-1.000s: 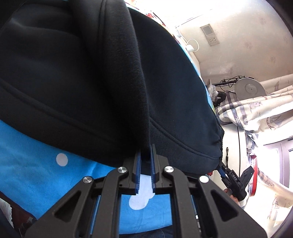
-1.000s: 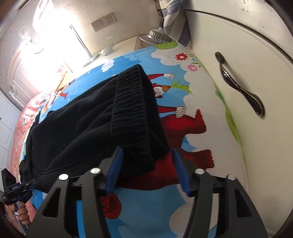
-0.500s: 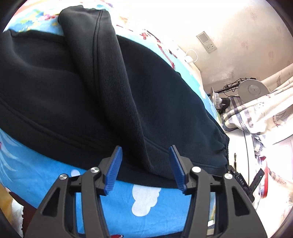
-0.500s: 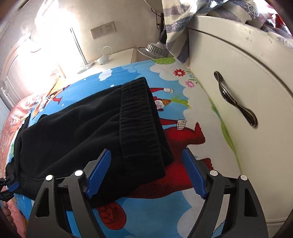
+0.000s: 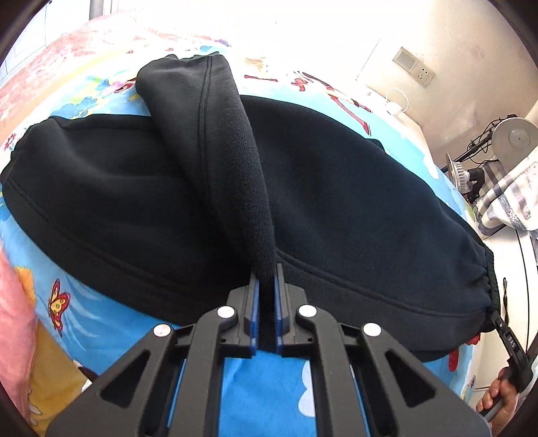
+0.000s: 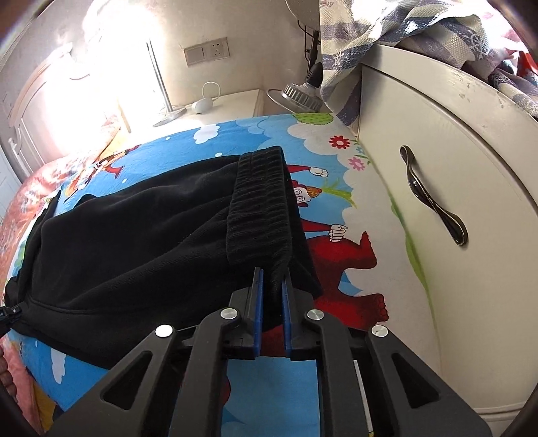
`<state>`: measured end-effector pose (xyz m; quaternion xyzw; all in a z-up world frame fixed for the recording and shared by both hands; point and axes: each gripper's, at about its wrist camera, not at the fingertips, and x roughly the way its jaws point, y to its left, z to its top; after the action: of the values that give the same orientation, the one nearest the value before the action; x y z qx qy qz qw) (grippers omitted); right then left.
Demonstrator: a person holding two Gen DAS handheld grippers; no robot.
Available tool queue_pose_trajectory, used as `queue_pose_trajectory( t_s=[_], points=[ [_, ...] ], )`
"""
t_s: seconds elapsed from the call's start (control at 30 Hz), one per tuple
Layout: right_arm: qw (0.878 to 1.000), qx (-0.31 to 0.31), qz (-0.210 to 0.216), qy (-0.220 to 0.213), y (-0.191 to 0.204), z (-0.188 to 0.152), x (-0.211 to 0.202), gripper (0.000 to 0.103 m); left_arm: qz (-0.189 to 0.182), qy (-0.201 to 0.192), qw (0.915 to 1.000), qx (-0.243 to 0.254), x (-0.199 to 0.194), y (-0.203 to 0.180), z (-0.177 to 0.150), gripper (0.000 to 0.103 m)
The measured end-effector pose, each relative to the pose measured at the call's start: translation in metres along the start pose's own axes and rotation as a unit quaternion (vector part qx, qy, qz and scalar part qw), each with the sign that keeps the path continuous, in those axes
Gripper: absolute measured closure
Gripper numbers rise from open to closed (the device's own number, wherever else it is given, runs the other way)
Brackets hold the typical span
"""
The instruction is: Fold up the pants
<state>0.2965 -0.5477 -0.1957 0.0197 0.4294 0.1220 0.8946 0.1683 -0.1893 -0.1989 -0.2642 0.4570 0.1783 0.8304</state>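
Black fleece pants (image 5: 336, 188) lie folded on a blue cartoon bedsheet (image 5: 262, 386). In the left wrist view a leg cuff end (image 5: 215, 141) lies folded over the top, and my left gripper (image 5: 265, 285) is shut on its near edge. In the right wrist view the ribbed waistband (image 6: 262, 205) lies on the pants (image 6: 134, 242), and my right gripper (image 6: 270, 282) is shut on the waistband's near end. The right gripper also shows at the far right of the left wrist view (image 5: 511, 349), held by a hand.
A white cabinet with a dark handle (image 6: 433, 198) stands right beside the bed. A patterned blanket (image 6: 403, 30) hangs over it. A bedside table (image 6: 208, 107) with a lamp (image 6: 299, 94) and a wall socket (image 6: 205, 52) are behind. A pink cover (image 5: 13, 319) lies left.
Both grippers were open around the fabric half a second ago and have now closed on it. Both cameras have pulled back and risen, showing more of the pants.
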Motion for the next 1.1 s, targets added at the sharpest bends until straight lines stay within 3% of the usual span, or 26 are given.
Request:
queue_pose_trajectory(
  t_s=[0.1,0.2,0.33,0.43,0.57,0.63,0.73,0.87,0.93,1.03,1.1],
  points=[
    [1.000,-0.013,-0.021,0.013,0.004,-0.005,0.011,0.092,-0.001,0.026,0.9996,-0.011,0.012,-0.003,-0.012,0.096],
    [0.999,-0.021,-0.030,0.016,0.006,-0.008,0.014,0.092,0.007,0.019,0.9998,0.002,0.013,-0.004,-0.017,0.096],
    [0.998,-0.037,-0.049,0.018,0.010,-0.012,0.018,0.090,-0.011,0.034,0.9992,-0.018,0.006,0.005,-0.010,0.082],
    [0.996,-0.053,-0.066,0.014,0.015,-0.015,0.020,0.088,-0.016,0.017,0.9995,-0.021,-0.011,0.014,0.008,0.071],
    [0.995,-0.065,-0.072,0.012,0.016,-0.017,0.023,0.086,0.026,-0.052,0.9979,-0.028,-0.029,0.024,0.079,0.063],
    [0.996,-0.064,-0.068,0.013,0.014,-0.017,0.023,0.086,0.038,-0.060,0.9967,-0.038,-0.024,0.025,0.125,0.051],
    [0.995,-0.066,-0.067,0.017,0.015,-0.016,0.023,0.085,0.079,-0.057,0.9951,-0.021,0.000,0.018,0.197,0.049],
    [0.994,-0.074,-0.071,0.023,0.017,-0.014,0.024,0.084,0.151,0.001,0.9883,0.017,0.061,0.005,0.283,0.044],
    [0.994,-0.074,-0.072,0.027,0.018,-0.013,0.025,0.083,0.198,0.030,0.9794,0.030,0.095,-0.003,0.315,0.043],
    [0.993,-0.080,-0.078,0.030,0.020,-0.013,0.026,0.082,0.251,0.075,0.9632,0.061,0.144,-0.009,0.338,0.040],
    [0.993,-0.082,-0.080,0.033,0.021,-0.012,0.026,0.082,0.281,0.105,0.9523,0.058,0.173,-0.003,0.341,0.040]
  ],
)
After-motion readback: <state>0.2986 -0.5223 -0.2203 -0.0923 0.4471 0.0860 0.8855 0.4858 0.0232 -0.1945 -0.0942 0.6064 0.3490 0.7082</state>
